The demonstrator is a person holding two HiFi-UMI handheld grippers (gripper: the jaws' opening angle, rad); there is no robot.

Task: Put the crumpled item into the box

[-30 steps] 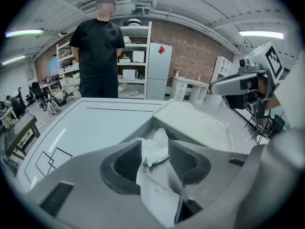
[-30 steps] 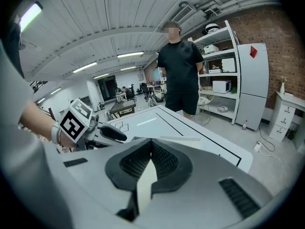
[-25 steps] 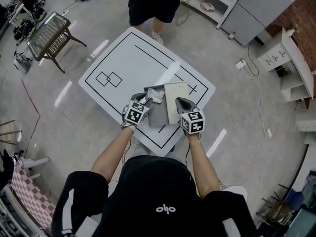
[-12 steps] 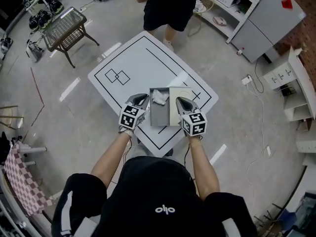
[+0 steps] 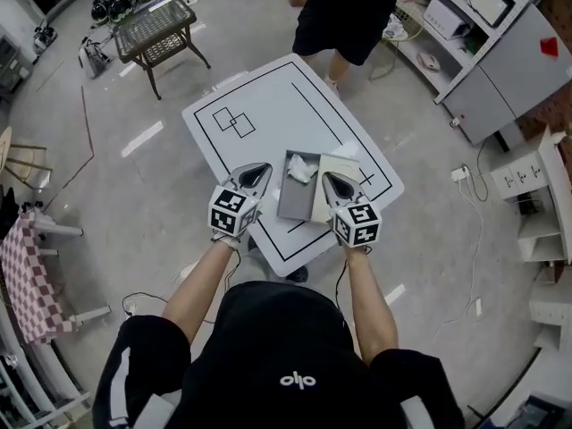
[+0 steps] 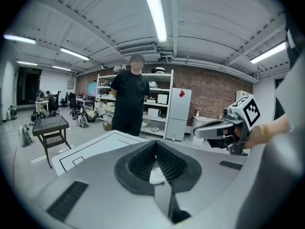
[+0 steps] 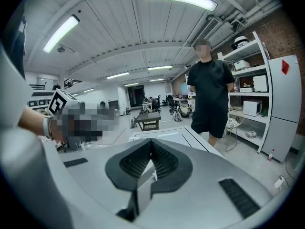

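The box (image 5: 295, 206) lies open on top with clear air above it. A crumpled item (image 5: 301, 168) fills its far end, and the near end is free. The left gripper (image 5: 258, 171) hovers just beside the box's left wall. The right gripper (image 5: 329, 180) hovers over the flat lid (image 5: 345, 166) on the box's right, so both sides are narrowed. The table (image 5: 259, 105) is bare to the far left. A person (image 5: 344, 12) blocks the table's far edge. A side table (image 5: 161, 27) and shelves (image 5: 483, 25) stand well apart.

A workshop-like lab: beyond the left gripper's (image 6: 155, 144) jaws, a brick wall (image 6: 214, 87) and stocked shelves (image 6: 159, 92); strip lights (image 6: 155, 11) overhead; office chairs (image 7: 155, 102) past the right gripper's (image 7: 151, 143) jaws.
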